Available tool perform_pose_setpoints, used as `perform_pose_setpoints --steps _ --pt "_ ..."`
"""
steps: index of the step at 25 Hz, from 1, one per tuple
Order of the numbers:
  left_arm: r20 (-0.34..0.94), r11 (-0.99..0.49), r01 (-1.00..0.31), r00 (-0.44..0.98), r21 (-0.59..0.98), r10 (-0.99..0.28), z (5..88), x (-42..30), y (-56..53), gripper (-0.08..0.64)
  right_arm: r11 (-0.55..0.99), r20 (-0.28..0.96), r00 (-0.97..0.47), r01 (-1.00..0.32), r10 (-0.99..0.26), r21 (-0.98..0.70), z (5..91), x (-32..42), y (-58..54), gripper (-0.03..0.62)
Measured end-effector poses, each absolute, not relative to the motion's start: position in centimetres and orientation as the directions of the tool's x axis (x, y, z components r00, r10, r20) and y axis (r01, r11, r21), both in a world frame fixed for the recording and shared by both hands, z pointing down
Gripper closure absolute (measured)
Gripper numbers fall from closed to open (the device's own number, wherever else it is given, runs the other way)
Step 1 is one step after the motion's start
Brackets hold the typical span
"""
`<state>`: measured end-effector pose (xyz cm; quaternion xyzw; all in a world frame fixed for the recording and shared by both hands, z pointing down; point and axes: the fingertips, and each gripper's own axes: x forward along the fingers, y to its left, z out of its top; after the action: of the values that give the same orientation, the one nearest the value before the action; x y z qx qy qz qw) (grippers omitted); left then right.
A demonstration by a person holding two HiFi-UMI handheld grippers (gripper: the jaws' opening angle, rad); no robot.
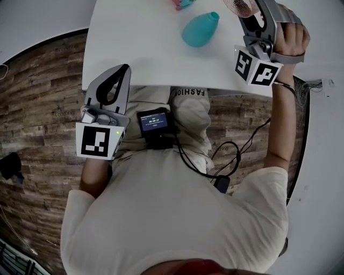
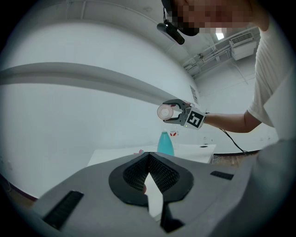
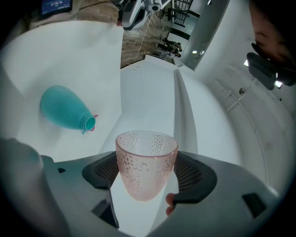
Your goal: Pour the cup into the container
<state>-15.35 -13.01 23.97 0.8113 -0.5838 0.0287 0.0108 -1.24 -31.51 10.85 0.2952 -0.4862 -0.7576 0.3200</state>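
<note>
A: Where's the cup (image 3: 146,162)?
B: In our R gripper (image 3: 148,176). The jaws are part open & press on its sides, near the middle, under the rim. It's up in the air, near the bottle (image 1: 200,29) but not touching.
A: And our L gripper (image 2: 149,166)?
B: Jaws closed tight, nothing in them. We hold it low, by the near edge of the table (image 1: 140,48).
A: How will the cup feel?
B: Light, we think. It's thin, pink, see-thru, w/ bumps all over. The bumps should help the pads grip. It could be glass, so we shouldn't squeeze hard. The spot we hold now seems right.
A: Anything in it?
B: We can't see any.
A: The bottle?
B: Teal, stands up, small mouth. We think we must pour slow.
A: Count?
B: 1 cup, 1 bottle, 2 grippers. Also some small bits (image 1: 183,3) at the far edge; can't tell what.
</note>
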Motion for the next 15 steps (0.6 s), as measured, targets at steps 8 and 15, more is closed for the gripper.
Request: perform_pose_setpoints --steps 8,15 --pt "0.028 -0.31 -0.949 0.309 -0.058 -0.951 22.8 -15.5 -13.2 0.549 -0.188 -0.114 -0.603 0.062 -0.79 0.98 10.6 -0.2 -31.5 0.219" --pt "0.007 -0.301 -0.95 0.302 -0.086 -0.953 21.4 -15.7 -13.6 0.549 0.076 -0.054 -0.596 -0.191 -0.801 0.979 9.8 1.7 -31.3 0.219"
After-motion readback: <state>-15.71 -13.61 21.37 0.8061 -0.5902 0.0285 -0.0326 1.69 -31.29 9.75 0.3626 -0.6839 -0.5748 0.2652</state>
